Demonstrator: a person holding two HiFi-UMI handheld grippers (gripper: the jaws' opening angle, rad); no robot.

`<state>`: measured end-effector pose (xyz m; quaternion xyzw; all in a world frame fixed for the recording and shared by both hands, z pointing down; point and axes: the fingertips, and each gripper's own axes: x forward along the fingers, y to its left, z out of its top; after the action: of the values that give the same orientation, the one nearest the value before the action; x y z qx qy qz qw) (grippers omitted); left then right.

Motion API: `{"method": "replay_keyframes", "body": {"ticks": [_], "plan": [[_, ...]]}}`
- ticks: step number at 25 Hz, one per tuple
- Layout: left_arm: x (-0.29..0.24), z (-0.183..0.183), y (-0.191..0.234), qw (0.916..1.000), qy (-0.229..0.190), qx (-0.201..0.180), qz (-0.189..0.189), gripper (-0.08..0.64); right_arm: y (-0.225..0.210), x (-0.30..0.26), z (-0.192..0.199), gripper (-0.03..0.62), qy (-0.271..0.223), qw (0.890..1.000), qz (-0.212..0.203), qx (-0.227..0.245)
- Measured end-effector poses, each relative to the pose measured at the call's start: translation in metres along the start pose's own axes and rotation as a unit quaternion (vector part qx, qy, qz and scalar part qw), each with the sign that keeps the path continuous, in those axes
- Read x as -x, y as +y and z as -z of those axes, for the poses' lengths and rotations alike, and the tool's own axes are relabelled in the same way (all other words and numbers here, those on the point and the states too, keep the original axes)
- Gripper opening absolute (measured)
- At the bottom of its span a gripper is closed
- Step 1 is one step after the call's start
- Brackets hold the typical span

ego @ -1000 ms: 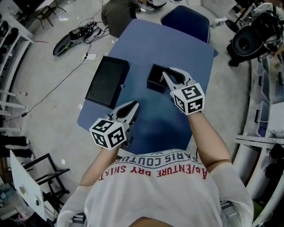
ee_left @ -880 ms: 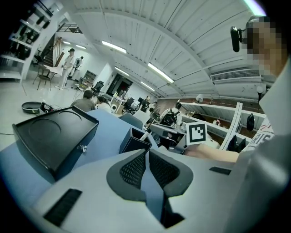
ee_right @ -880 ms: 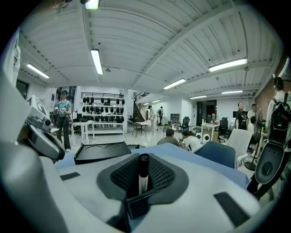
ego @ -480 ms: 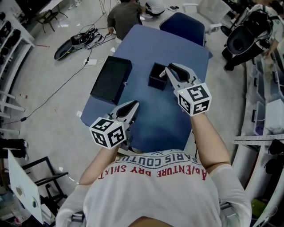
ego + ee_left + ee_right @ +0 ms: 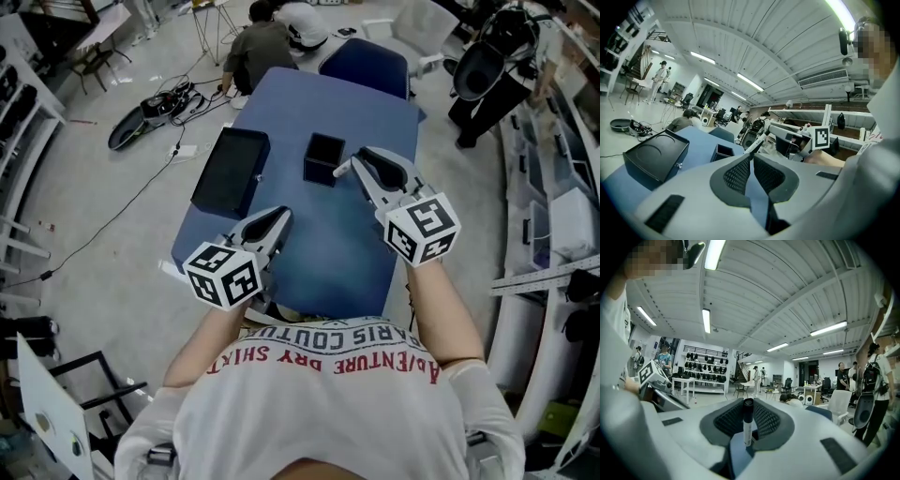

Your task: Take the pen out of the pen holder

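- The pen point(image 5: 748, 423) stands upright between the jaws of the right gripper point(image 5: 353, 166), black cap uppermost and white barrel below. The pads are clamped on the barrel.
- An upright hold suits a straight lift out of a deep holder. The pen seems to be clear of the pen holder point(image 5: 323, 159), beside it and higher, though the head view shows the pen too small to be sure.
- The holder sits open-topped on the blue table point(image 5: 319, 98).
- The left gripper point(image 5: 279, 218) hangs back near the table's near edge, its jaws together and empty, probably just kept out of the way.
- A black case point(image 5: 230, 172) lies to the left of the holder.
- The shirt point(image 5: 328, 375) reads "ADVENTURE DRY SHIRT" and "PARIS COUTU"; I can read nothing on the pen.
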<state>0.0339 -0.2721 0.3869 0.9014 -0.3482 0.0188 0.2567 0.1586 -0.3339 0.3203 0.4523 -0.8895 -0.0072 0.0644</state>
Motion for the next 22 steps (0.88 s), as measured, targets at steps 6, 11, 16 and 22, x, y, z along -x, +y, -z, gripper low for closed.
{"method": "replay_keyframes", "body": {"ticks": [6,11,16,22], "plan": [[0.002,-0.003,-0.026,0.9993,0.002,-0.018,0.034,0.046,0.023,0.046,0.007,0.075,0.002,1.0,0.01,-0.019],[0.004,0.0,-0.043,0.9977,0.01,-0.034,0.058,0.046,0.045,0.074,0.017,0.075,0.015,0.999,0.002,-0.031],[0.013,0.007,-0.053,0.9965,0.021,-0.044,0.067,0.046,0.062,0.094,0.027,0.075,0.017,0.998,0.001,-0.053],[0.018,0.015,-0.057,0.9957,0.032,-0.049,0.072,0.046,0.075,0.101,0.034,0.075,0.011,0.997,-0.001,-0.073]]}}
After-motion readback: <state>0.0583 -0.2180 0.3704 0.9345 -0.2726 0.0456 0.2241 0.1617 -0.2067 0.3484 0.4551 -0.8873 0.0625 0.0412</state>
